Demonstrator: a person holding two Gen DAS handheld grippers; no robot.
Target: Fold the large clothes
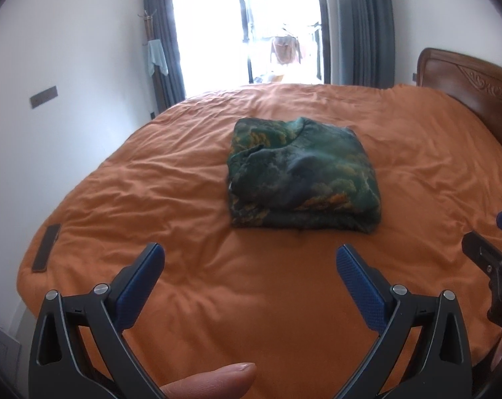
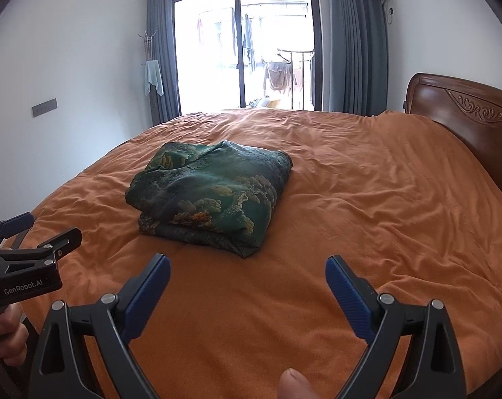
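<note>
A green patterned garment (image 1: 302,173) is observed folded into a compact, roughly square bundle, resting near the middle of the bed (image 1: 417,153) on an orange cover. Layered edges are seen along its near side. In the right wrist view the same garment (image 2: 211,196) is noted left of centre, ahead of the tongs.

The left tongs (image 1: 251,262) are seen spread wide, held above the cover short of the bundle and apart from it; nothing is gripped. The right tongs (image 2: 247,272) are likewise spread wide and empty, held over bare cover near the bundle's near corner. The left tongs are also seen at the left edge of the right wrist view, held in a hand (image 2: 8,329).

A dark flat phone-like object (image 1: 46,247) is recorded lying near the left edge of the bed, well apart from the garment. A carved wooden headboard (image 2: 463,113) is noted at the right. A glazed sliding door (image 2: 244,46) flanked by grey curtains (image 2: 354,43) is noted beyond the bed.
</note>
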